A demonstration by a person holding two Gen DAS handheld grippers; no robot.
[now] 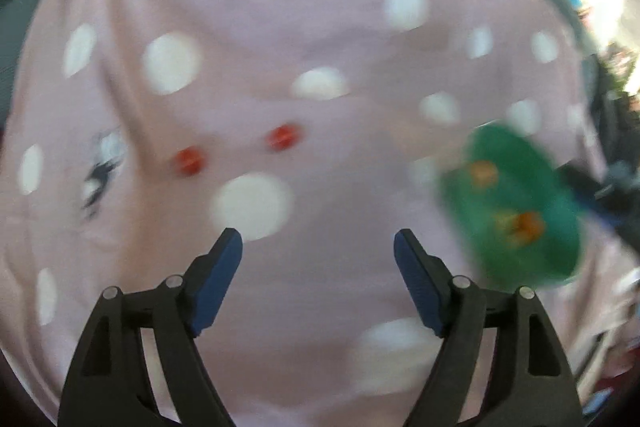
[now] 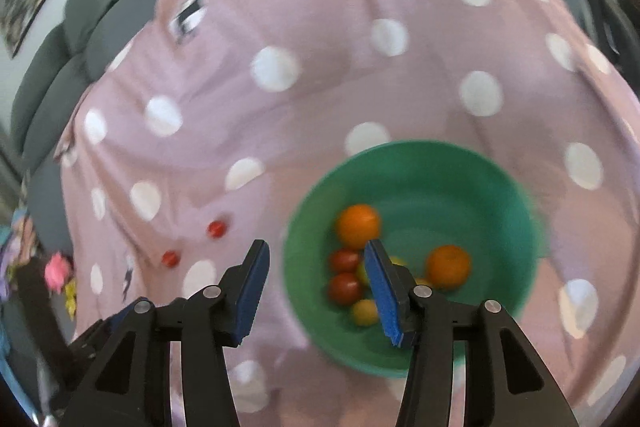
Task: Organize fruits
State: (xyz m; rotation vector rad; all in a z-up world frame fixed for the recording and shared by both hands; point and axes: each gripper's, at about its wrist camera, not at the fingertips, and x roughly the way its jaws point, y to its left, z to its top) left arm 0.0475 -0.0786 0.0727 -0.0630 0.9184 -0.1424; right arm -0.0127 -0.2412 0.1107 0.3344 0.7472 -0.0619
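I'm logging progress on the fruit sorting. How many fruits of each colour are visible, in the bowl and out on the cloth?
Orange, in the green bowl: 2
Red, in the bowl: 2
Yellow, in the bowl: at least 2, partly hidden
Red, on the cloth: 2
Total: at least 8

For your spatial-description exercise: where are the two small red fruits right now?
Both red fruits lie side by side on the spotted cloth, outside and left of the green bowl.

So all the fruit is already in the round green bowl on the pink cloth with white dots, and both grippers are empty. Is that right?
Not quite. Two small red round fruits lie on the pink cloth with white dots, outside the round green bowl; the right wrist view shows this. The rest holds: the left gripper and right gripper hold nothing.
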